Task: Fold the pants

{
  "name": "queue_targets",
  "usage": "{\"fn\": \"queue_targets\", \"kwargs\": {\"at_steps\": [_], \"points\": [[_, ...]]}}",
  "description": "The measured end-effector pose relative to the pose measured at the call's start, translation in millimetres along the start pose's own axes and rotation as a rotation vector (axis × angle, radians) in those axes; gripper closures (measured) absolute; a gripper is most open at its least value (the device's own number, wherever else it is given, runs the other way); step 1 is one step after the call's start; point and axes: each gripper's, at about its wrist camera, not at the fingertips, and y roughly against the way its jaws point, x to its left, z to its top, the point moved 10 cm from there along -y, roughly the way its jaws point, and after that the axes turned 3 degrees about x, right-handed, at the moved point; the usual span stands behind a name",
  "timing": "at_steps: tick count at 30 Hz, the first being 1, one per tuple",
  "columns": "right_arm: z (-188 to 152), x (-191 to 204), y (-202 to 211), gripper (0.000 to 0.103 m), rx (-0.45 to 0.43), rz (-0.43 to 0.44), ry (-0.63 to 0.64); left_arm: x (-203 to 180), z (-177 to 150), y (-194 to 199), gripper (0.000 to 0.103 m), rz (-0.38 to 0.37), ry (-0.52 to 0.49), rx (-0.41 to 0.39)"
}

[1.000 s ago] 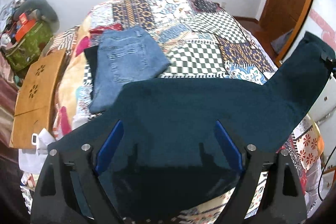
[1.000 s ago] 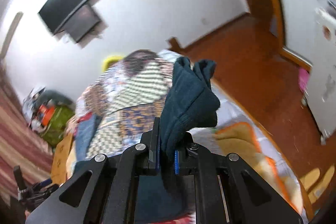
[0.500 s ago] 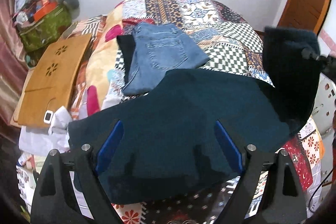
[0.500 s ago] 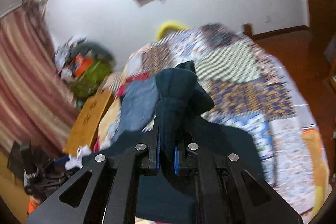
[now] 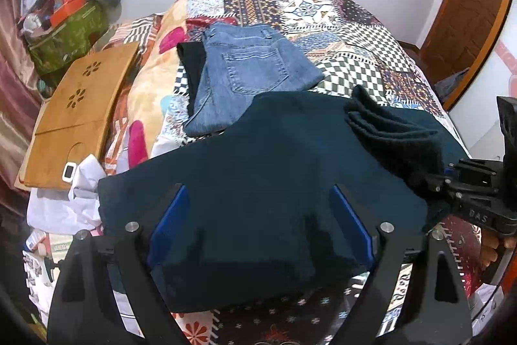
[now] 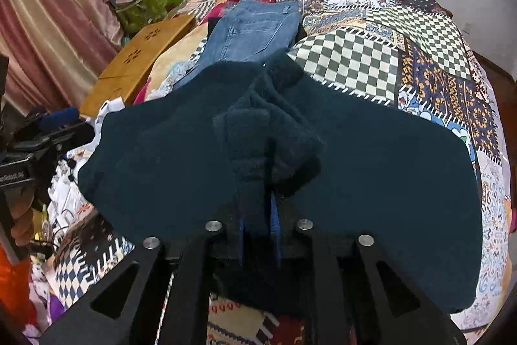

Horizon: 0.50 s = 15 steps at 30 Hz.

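Dark teal pants [image 5: 274,170] lie spread across the near part of the patchwork bed [image 5: 355,54]. Their leg end [image 6: 268,131] is doubled back over the middle as a thick bundle. My right gripper [image 6: 258,217] has this bundle between its blue pads; its jaws are opening, and the cloth still fills the gap. From the left wrist view the right gripper [image 5: 452,180] comes in at the right edge. My left gripper [image 5: 258,225] hovers open above the near edge of the pants, with nothing between its fingers.
Folded blue jeans [image 5: 245,70] lie on a black garment just beyond the teal pants. A wooden lap board [image 5: 77,112] and white cloth [image 5: 80,183] sit at the bed's left side. A green bag with clutter [image 5: 68,31] stands by the wall, and a wooden door [image 5: 468,5] is at the right.
The right gripper swung the raised leg end from the right down over the middle of the pants. The left gripper drifted a little and stayed open.
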Motion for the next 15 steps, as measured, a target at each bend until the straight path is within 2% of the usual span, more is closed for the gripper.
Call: {"fn": "queue_targets", "kwargs": {"at_steps": [3, 6, 8, 11, 15], "points": [[-0.5, 5.9, 8.7, 0.078, -0.002, 0.037, -0.004, -11.3, 6.2, 1.6, 0.014, -0.007, -0.017, -0.007], [-1.7, 6.6, 22.7, 0.073, -0.023, 0.038, 0.011, -24.7, 14.1, 3.8, 0.014, -0.023, -0.031, -0.018], [-0.9, 1.3, 34.5, 0.064, -0.051, 0.017, 0.018, -35.0, 20.4, 4.6, 0.014, -0.035, -0.043, -0.023], [1.6, -14.1, 56.9, 0.057, -0.115, -0.022, 0.017, -51.9, 30.5, 4.6, 0.014, -0.047, -0.065, -0.031], [4.4, -43.9, 79.2, 0.053, -0.177, -0.074, -0.020, -77.5, 44.3, 0.8, 0.014, -0.076, -0.091, -0.033]]}}
